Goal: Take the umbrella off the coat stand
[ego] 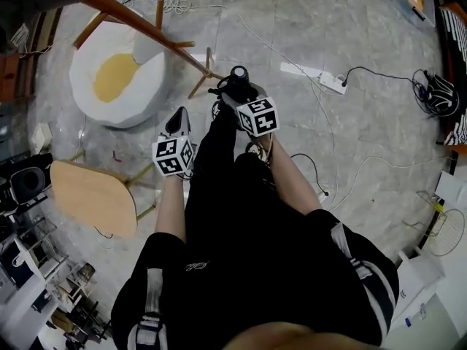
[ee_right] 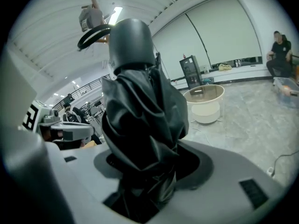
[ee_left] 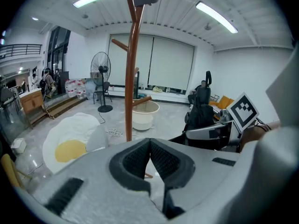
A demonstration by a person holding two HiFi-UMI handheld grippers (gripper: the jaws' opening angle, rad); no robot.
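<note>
While the right gripper clamps both jaws on the bunched black cloth of a folded umbrella, the left gripper carries nothing, its ribbed pads pressed together tip to tip. Beyond the right gripper's jaws the umbrella ends in a rounded grey handle, with a dark strap loop curling off one side.

In the head view the umbrella sits in front of the person's body, between the two grippers. It is clear of the slanting wooden pole of the coat stand and near the stand's splayed feet. The left gripper rides just beside the umbrella, lower in that view.

In the left gripper view the coat stand rises straight ahead with pegs branching off it, and the umbrella and right gripper are off to the right. On the grey marbled floor around the stand lie a white cushion with a yellow centre and a pale round tub. A white power strip lies to the right, its cable trailing away.
</note>
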